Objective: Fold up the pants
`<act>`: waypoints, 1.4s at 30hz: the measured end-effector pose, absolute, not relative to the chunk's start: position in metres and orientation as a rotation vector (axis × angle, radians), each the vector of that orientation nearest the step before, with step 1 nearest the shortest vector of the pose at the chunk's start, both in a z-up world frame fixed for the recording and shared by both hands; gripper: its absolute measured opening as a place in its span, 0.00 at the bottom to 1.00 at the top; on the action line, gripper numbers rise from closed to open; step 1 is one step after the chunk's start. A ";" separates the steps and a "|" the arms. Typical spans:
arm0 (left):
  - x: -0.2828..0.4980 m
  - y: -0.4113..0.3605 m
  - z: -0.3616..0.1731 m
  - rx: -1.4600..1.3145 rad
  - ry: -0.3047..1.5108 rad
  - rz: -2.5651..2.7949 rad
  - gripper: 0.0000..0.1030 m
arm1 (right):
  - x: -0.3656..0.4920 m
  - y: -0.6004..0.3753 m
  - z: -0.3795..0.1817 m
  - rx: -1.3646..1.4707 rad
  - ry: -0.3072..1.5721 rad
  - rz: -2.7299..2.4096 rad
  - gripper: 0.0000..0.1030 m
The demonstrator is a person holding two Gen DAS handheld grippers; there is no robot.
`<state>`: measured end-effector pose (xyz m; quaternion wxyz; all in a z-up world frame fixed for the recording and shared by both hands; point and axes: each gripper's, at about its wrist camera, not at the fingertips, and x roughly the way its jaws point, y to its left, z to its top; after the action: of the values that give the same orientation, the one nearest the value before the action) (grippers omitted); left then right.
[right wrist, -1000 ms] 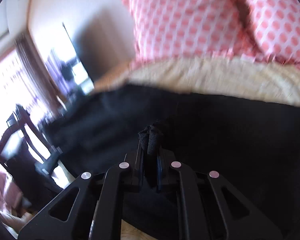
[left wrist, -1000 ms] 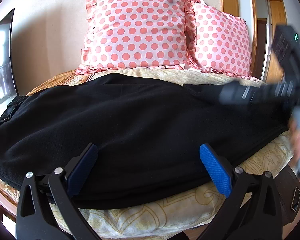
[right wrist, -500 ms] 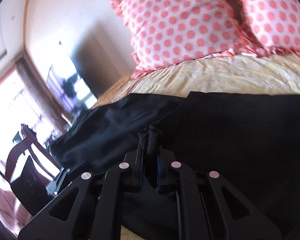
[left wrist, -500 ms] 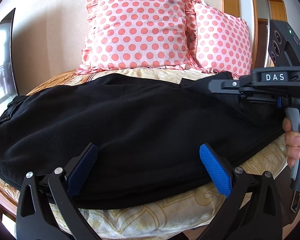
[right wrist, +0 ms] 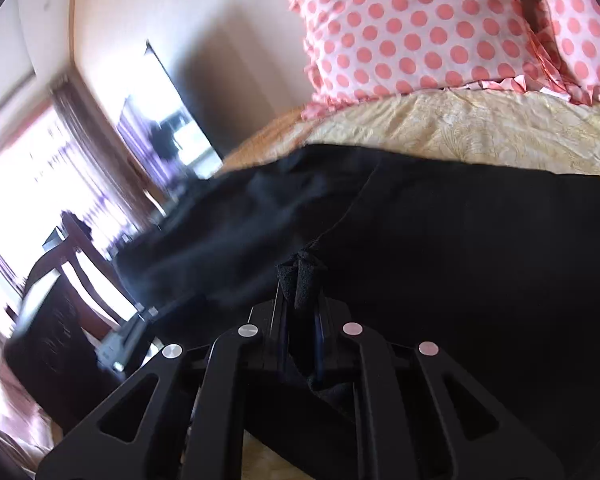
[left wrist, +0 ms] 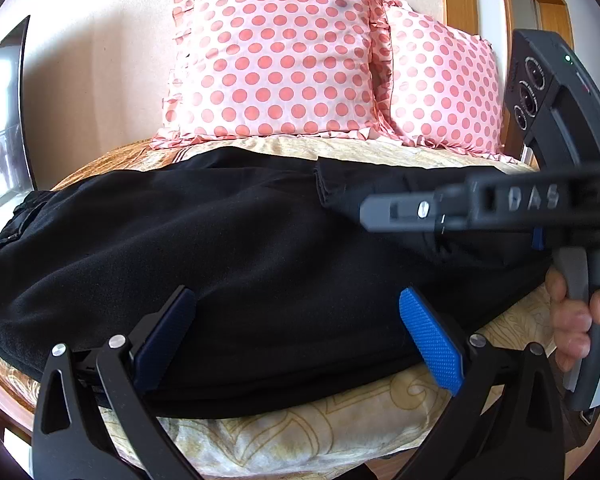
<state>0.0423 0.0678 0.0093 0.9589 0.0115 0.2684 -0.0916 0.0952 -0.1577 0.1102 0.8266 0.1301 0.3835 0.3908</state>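
Note:
Black pants [left wrist: 236, 248] lie spread across a cream patterned bed [left wrist: 340, 432]. My left gripper [left wrist: 296, 336] is open, its blue pads either side of the near edge of the pants, holding nothing. My right gripper [right wrist: 300, 280] is shut on a bunched bit of the pants' leg end [right wrist: 304, 276]. In the left wrist view the right gripper's body [left wrist: 480, 204] reaches in from the right above the pants, with a folded-over flap of black fabric [left wrist: 332, 188] carried over the middle of the pants.
Two pink polka-dot pillows [left wrist: 276, 64] lean against the wall behind the pants. The bed has a wooden rim [left wrist: 4, 392]. A dark screen [left wrist: 4, 120] stands at the left. A dark wooden chair [right wrist: 64, 280] and a bright window are off the bed's left side.
My right gripper has carried the leg end leftward over the pants, laying a fold across them. My left gripper has stayed open and still.

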 end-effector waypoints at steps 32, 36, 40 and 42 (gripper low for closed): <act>0.004 0.152 0.053 -0.263 0.410 -0.117 0.98 | 0.059 -0.115 0.106 -0.243 0.723 0.614 0.49; 0.004 0.173 0.052 -0.341 0.430 -0.111 0.98 | 0.056 -0.116 0.113 -0.255 0.677 0.622 0.49; -0.001 0.203 0.052 -0.411 0.423 -0.029 0.98 | 0.061 -0.113 0.106 -0.246 0.717 0.638 0.49; -0.005 0.226 0.053 -0.465 0.413 0.016 0.98 | 0.056 -0.114 0.107 -0.252 0.691 0.637 0.50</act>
<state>-0.0052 0.2256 0.0533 0.9519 -0.2289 0.2034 0.0077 0.0563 -0.1138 0.1067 0.8840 -0.1211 0.3318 0.3063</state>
